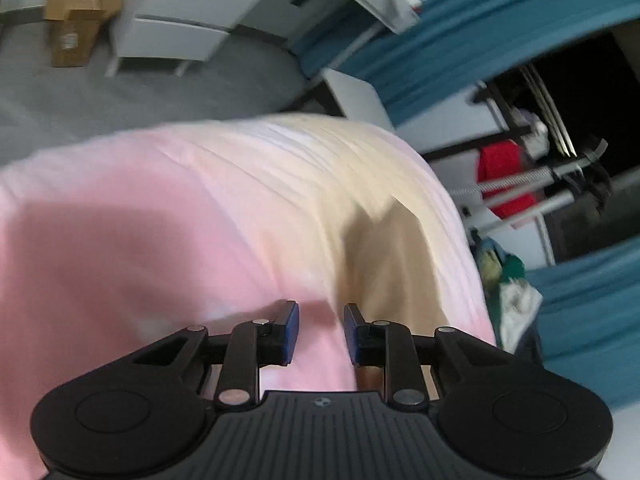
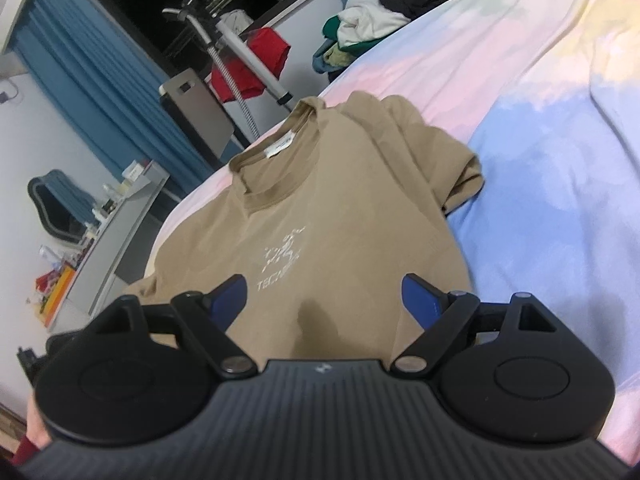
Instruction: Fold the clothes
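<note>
A tan T-shirt (image 2: 340,208) with a white chest print lies face up on the pastel bed sheet (image 2: 540,128), its collar pointing away from me. One sleeve (image 2: 452,168) is bunched at the right. My right gripper (image 2: 324,288) hovers wide open over the shirt's lower chest, with nothing between its fingers. In the left wrist view only a tan part of the shirt (image 1: 400,264) shows, just ahead and to the right of my left gripper (image 1: 321,332). That gripper is open by a narrow gap above the pink sheet (image 1: 140,240) and holds nothing.
A pile of other clothes (image 2: 360,28) sits at the far edge of the bed. Beyond the bed stand a metal stand with a red cloth (image 2: 260,60), blue curtains (image 2: 100,80) and a cluttered desk (image 2: 120,220). On the grey floor are white drawers (image 1: 180,20) and a cardboard box (image 1: 76,12).
</note>
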The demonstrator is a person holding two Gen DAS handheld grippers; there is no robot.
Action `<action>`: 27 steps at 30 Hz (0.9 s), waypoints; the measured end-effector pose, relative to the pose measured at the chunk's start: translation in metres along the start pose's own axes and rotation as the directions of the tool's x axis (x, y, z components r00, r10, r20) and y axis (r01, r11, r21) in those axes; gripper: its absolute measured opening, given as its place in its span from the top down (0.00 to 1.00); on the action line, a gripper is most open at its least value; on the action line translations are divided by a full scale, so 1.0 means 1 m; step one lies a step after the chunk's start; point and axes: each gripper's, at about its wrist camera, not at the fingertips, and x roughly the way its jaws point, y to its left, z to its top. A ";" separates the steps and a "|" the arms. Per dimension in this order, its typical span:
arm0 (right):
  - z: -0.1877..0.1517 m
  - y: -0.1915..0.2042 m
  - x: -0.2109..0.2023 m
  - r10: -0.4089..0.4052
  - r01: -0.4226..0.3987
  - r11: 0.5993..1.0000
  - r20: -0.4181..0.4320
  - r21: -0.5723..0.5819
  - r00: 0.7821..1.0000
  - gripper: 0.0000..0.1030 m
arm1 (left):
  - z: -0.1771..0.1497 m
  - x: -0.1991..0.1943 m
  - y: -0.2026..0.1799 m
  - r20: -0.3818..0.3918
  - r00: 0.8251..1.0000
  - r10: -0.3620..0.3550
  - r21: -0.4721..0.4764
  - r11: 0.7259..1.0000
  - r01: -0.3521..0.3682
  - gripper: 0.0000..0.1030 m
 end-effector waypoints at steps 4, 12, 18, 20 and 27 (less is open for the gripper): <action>-0.005 0.002 0.000 0.004 -0.005 1.000 -0.018 -0.013 1.000 0.17 | -0.012 0.009 -0.001 -0.065 0.995 -0.071 -0.021 0.997 0.070 0.75; -0.015 0.012 0.015 -0.026 0.021 0.995 -0.056 -0.099 0.998 0.17 | -0.020 0.029 0.006 -0.090 0.991 -0.096 -0.039 0.995 0.093 0.93; -0.032 0.032 0.028 -0.120 0.096 0.951 -0.064 -0.295 0.991 0.16 | -0.016 0.005 -0.020 -0.050 0.999 0.002 0.084 0.996 0.002 1.00; -0.036 0.036 0.030 -0.138 0.111 0.935 -0.058 -0.336 0.989 0.15 | -0.007 -0.008 -0.033 -0.041 0.998 0.041 0.149 0.988 -0.034 1.00; -0.032 0.029 0.028 -0.126 0.102 0.947 -0.061 -0.303 0.990 0.17 | 0.005 -0.032 -0.049 -0.098 0.979 0.177 0.332 0.933 -0.135 1.00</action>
